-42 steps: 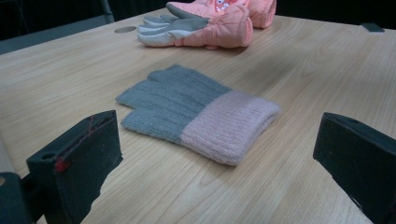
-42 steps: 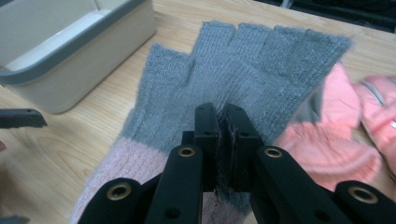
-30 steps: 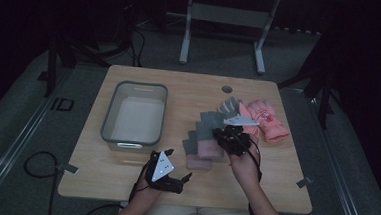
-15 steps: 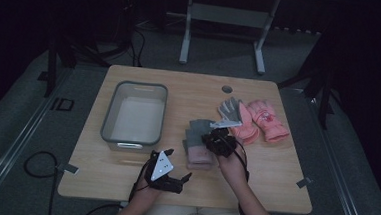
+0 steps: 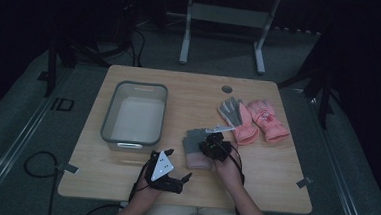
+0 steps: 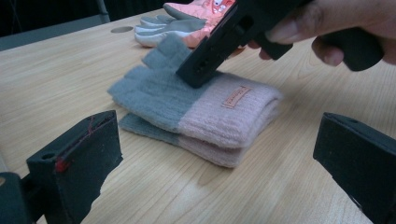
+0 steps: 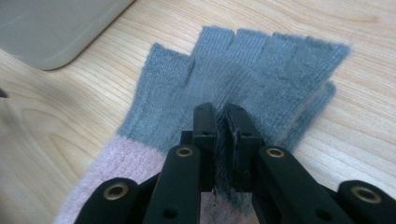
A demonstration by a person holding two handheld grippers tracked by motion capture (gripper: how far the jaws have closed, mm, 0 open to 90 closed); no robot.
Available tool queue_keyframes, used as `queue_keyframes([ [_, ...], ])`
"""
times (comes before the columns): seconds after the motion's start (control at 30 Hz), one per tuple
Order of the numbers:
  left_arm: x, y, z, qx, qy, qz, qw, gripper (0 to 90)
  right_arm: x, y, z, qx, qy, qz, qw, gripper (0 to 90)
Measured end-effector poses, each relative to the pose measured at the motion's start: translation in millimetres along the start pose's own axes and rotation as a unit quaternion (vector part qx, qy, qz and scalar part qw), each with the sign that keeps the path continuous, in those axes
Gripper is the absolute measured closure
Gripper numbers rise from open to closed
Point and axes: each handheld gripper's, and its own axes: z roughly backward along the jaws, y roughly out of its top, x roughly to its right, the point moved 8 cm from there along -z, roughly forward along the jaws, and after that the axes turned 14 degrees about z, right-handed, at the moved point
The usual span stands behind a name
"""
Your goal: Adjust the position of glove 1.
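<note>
Two grey knit fingerless gloves with pink cuffs (image 5: 195,153) (image 6: 210,112) lie stacked on the wooden table (image 5: 275,163), in front of the person. My right gripper (image 5: 214,143) (image 6: 198,74) (image 7: 222,109) points down at the top glove (image 7: 261,60). It is shut, with a fold of the grey knit pinched between its pads. My left gripper (image 5: 179,163) (image 6: 219,126) hovers low near the table's front edge, to the left of the stack. Its jaws stand wide open and hold nothing.
A grey plastic bin (image 5: 108,117) (image 7: 56,28) stands at the left of the table. A pair of pink padded gloves (image 5: 263,119) (image 6: 196,9), one with its grey palm up, lies at the right. A round hole (image 5: 226,88) is near the far edge.
My right gripper has moved left and down, bringing the grey and pink glove it holds onto the other one. The left gripper has stayed where it was.
</note>
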Motion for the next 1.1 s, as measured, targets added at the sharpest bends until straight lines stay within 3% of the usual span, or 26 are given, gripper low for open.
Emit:
queue_keyframes([
  [0.33, -0.2, -0.1, -0.3, 0.0, 0.007, -0.001, 1.0, 0.4, 2.8, -9.2, -11.8, -0.005, 0.008, -0.009, 0.9999, 77.5],
  [0.53, -0.2, -0.2, -0.6, -0.001, 0.012, -0.003, 0.9999, 0.4, 1.5, -10.6, -12.3, -0.002, -0.001, 0.005, 1.0, 72.3],
  [0.57, -0.7, 0.0, -0.5, 0.001, 0.016, 0.0, 0.9999, 0.4, 1.5, -10.4, -11.6, -0.002, -0.002, 0.006, 1.0, 68.9],
  [0.6, -1.3, 0.2, -0.3, 0.003, 0.019, 0.002, 0.9998, 0.4, 2.9, -8.9, -8.1, -0.001, 0.0, 0.006, 1.0, 56.2],
  [0.63, -2.5, 0.4, -0.1, 0.004, 0.026, 0.006, 0.9996, 0.4, 4.2, -7.0, -5.1, 0.004, 0.004, 0.006, 1.0, 49.9],
  [0.77, -3.7, 0.5, -0.3, 0.004, 0.032, 0.007, 0.9995, 0.4, 9.0, -1.1, 4.8, 0.021, 0.007, 0.009, 0.9997, 39.2],
  [0.83, -1.5, 0.0, -0.6, 0.0, 0.026, -0.004, 0.9997, 0.5, 11.5, 1.2, 11.8, 0.029, 0.034, 0.016, 0.9989, 21.1],
  [0.97, 0.4, 0.2, -1.2, -0.017, 0.044, -0.029, 0.9985, 0.5, 15.0, 1.7, 19.1, 0.041, 0.059, 0.013, 0.9973, 18.1],
  [1.03, 6.1, 2.7, -2.7, -0.03, 0.045, -0.033, 0.998, 0.5, 24.0, 5.0, 28.1, 0.073, 0.061, 0.025, 0.9952, 18.9],
  [1.07, 6.1, 2.7, -2.7, -0.03, 0.045, -0.033, 0.998, 0.5, 24.0, 5.0, 28.1, 0.073, 0.061, 0.025, 0.9952, 18.9],
  [1.1, 8.2, 3.8, -3.3, -0.028, 0.04, -0.032, 0.9983, 0.5, 29.9, 9.8, 36.6, 0.099, 0.066, 0.027, 0.9926, 19.0],
])
